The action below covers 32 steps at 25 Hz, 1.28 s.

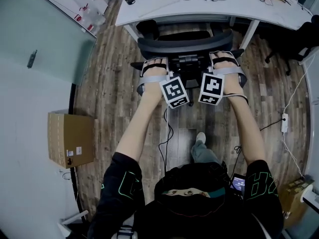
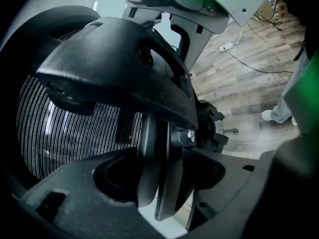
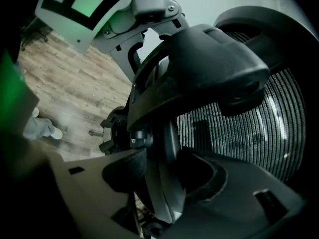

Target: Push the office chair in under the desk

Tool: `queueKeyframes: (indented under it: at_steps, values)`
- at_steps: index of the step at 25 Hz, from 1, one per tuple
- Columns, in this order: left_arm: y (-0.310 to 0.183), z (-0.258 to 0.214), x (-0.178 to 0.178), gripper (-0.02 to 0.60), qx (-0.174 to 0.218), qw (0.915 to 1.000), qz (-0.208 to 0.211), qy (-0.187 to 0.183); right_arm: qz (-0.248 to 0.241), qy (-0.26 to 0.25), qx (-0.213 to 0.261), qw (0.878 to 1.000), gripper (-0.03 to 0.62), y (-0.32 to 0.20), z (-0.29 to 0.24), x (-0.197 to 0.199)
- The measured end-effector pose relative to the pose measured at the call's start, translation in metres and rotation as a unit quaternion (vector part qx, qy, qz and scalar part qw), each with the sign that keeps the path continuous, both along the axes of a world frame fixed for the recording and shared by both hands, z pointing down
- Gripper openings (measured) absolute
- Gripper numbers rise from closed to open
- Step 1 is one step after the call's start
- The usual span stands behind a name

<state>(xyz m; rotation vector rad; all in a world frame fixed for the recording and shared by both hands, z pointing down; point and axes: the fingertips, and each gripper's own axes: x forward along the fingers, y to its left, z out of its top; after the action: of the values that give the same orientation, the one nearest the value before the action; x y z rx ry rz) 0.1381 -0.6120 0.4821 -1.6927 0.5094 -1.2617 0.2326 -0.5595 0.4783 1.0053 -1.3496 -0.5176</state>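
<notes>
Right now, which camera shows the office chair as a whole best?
The head view: it shows the office chair from above, backrest at the desk edge. The left and right gripper views show only close-ups: its mesh back and a black frame strut between the jaws.

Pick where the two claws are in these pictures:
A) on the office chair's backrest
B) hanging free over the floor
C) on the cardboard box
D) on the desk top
A: the left claw and the right claw are both on the backrest of the office chair, and each gripper view shows the backrest frame between that claw's jaws.
</notes>
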Motion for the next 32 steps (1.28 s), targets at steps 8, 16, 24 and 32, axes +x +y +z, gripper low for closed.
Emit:
queueKeyframes:
  at_steps: [8,16,24,32]
  values:
    - [-0.040,0.007,0.032,0.295,-0.008,0.9999,-0.007,-0.006,-0.003,0.000,0.007,1.000,0.216,-0.038,0.001,0.032]
    - [-0.085,0.008,0.059,0.295,-0.005,1.0000,0.001,-0.005,0.007,-0.011,-0.001,1.000,0.216,-0.079,0.002,0.055]
    - [-0.136,0.004,0.091,0.296,0.006,0.9996,0.026,0.007,0.018,-0.010,0.007,1.000,0.218,-0.126,0.002,0.085]
    - [-0.194,0.002,0.135,0.296,0.011,0.9990,0.042,0.014,0.034,-0.007,0.001,0.999,0.219,-0.184,0.004,0.126]
